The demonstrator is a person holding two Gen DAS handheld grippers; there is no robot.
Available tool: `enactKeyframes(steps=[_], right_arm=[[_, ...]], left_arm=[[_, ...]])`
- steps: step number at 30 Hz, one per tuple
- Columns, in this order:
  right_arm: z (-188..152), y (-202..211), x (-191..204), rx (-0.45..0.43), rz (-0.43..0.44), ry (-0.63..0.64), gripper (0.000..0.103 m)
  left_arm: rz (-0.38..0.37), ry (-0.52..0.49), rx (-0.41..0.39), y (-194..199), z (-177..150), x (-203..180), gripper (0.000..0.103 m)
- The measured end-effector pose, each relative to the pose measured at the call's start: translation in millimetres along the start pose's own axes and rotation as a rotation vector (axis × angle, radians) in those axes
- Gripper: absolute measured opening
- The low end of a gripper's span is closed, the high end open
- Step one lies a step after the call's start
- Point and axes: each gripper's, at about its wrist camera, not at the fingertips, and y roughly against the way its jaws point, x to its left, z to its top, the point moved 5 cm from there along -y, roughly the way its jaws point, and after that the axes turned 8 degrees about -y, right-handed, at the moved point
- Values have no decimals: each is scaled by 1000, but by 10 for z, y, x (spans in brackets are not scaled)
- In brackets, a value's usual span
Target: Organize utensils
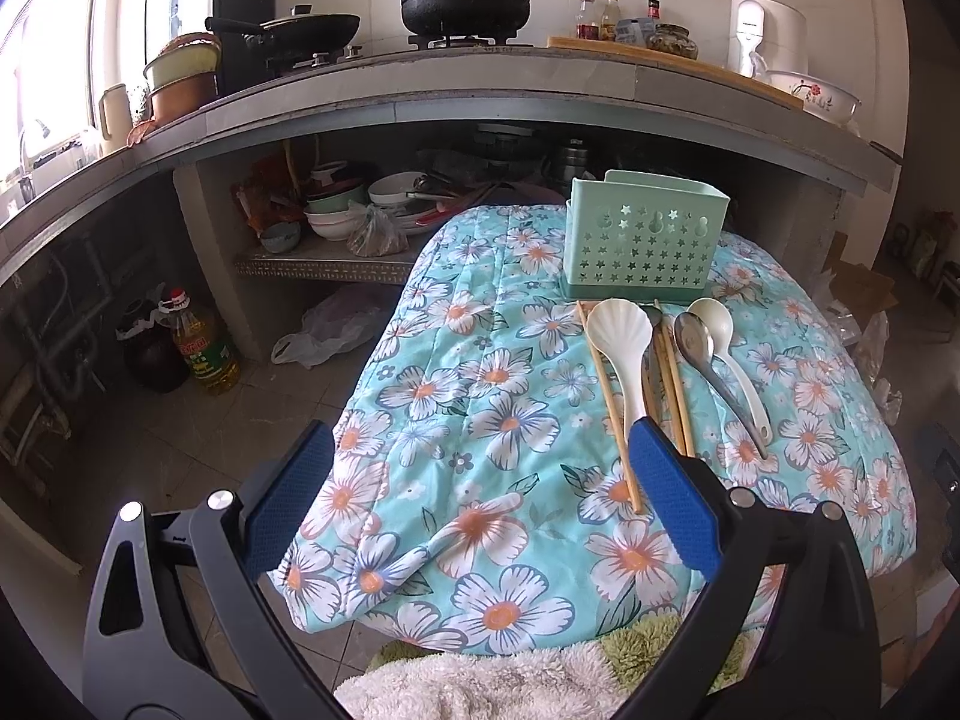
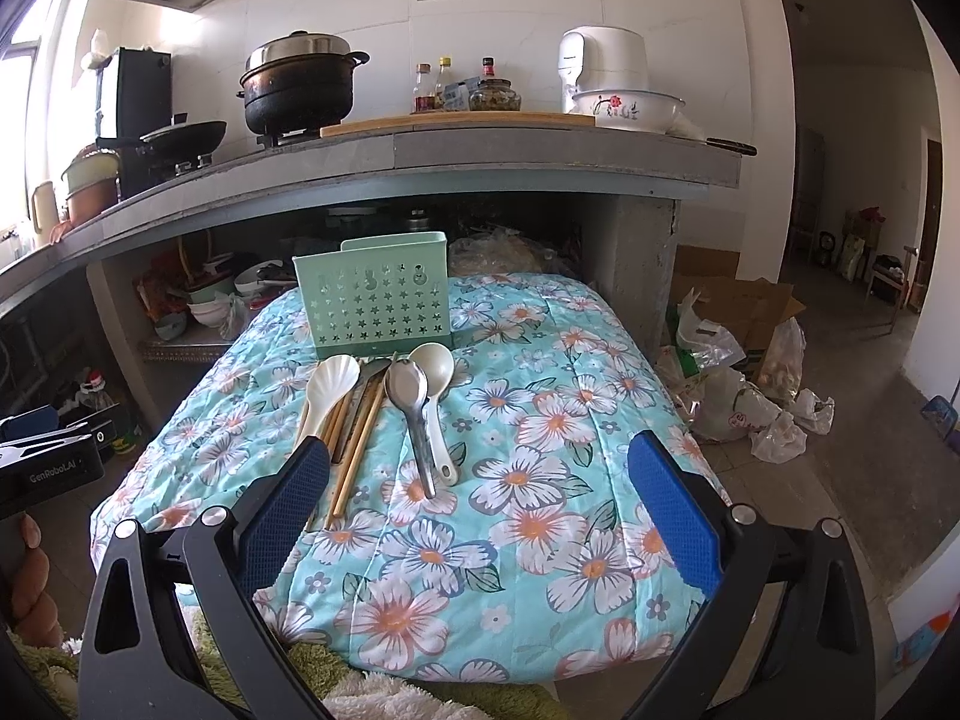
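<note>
Utensils lie loose in a bunch on the floral turquoise quilted cloth [image 1: 480,420], bowls pointing at the mint-green perforated plastic holder [image 1: 645,240], which stands upright just behind them. None is in the holder yet as far as the open top shows.

Set: white shell-shaped plastic spoon [image 1: 621,339], pair-ish of wooden chopsticks [image 1: 609,402], dark-handled metal piece between them (type unclear), shiny stainless steel spoon [image 1: 699,348], white round-bowled ceramic spoon [image 1: 723,330]. The steel spoon overlaps the round white one.

Left gripper [image 1: 480,504]: blue pads spread wide, nothing between them, hovering over the near cloth with its right pad over the chopstick and shell-spoon handles. Right gripper [image 2: 480,504]: also spread, empty, its left pad above the chopstick ends.

Step in hand, judged: first pick. Best to take an outer, single item, the steel spoon handle or the outlying chopstick, pinch near mid-handle, lift clear before tilting upright over the holder. Soft cloth gives, so press down lightly. Grabbing into the middle risks dragging neighbours.

View differences: the left wrist view shows an oil bottle [image 1: 204,348] on the floor and the lone chopstick clearly apart from the rest. The right wrist view shows the other gripper's body with a hand [image 2: 30,576] at the left edge, plus plastic bags [image 2: 732,396] and cardboard on the floor to the right.
</note>
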Motion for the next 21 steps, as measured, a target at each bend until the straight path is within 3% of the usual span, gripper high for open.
enactKeyframes(steps=[21], right_arm=[[24, -26, 13, 6, 4, -9, 97]], left_arm=[[-4, 9, 11, -28, 8, 13, 95]])
